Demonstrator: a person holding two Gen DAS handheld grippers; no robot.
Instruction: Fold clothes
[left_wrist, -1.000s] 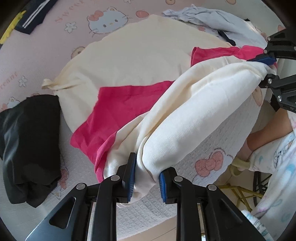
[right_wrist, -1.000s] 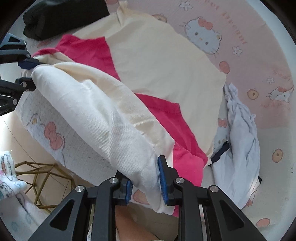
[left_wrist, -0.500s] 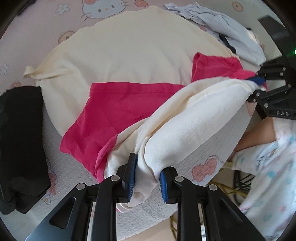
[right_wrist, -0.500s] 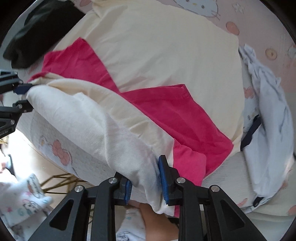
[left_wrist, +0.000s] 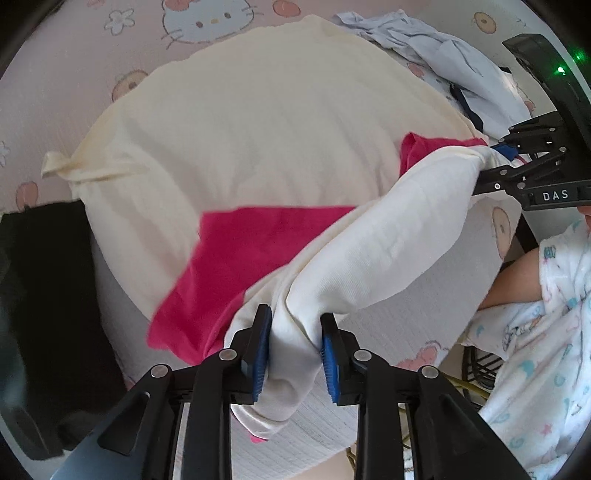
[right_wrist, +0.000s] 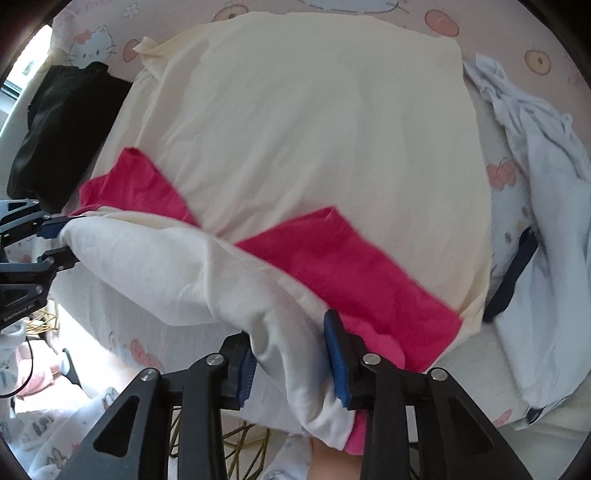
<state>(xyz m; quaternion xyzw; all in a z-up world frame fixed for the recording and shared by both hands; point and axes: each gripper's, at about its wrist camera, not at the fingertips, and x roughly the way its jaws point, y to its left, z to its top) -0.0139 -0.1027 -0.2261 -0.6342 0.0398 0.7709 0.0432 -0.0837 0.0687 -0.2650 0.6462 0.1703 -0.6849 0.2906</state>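
While its jaws are opening, the left gripper has a bunched cream edge of the cream-and-pink garment between its blue pads; the cloth fills the gap and touches both pads, so the pinch holds. Across the lifted fold, the right gripper is likewise opening, with the other end of that cream edge, and a scrap of pink hem below it, between its fingers. There the right-hand pad lies against the cloth, while the left-hand pad seems to stand just off it, so the grip looks slack.

Between the two tools the held edge hangs as a raised, sagging roll above the rest of the garment. That rest lies spread flat on the bed: a wide cream panel farther from the grippers, a pink band showing just beyond the roll.

Beneath everything is a pink cartoon-cat bedsheet. A black garment lies crumpled just beside the cream panel on the left gripper's side. A pale blue garment with a dark navy strip is heaped beside it on the right gripper's side. Near the bed's edge, the person's patterned pyjama sleeve shows.
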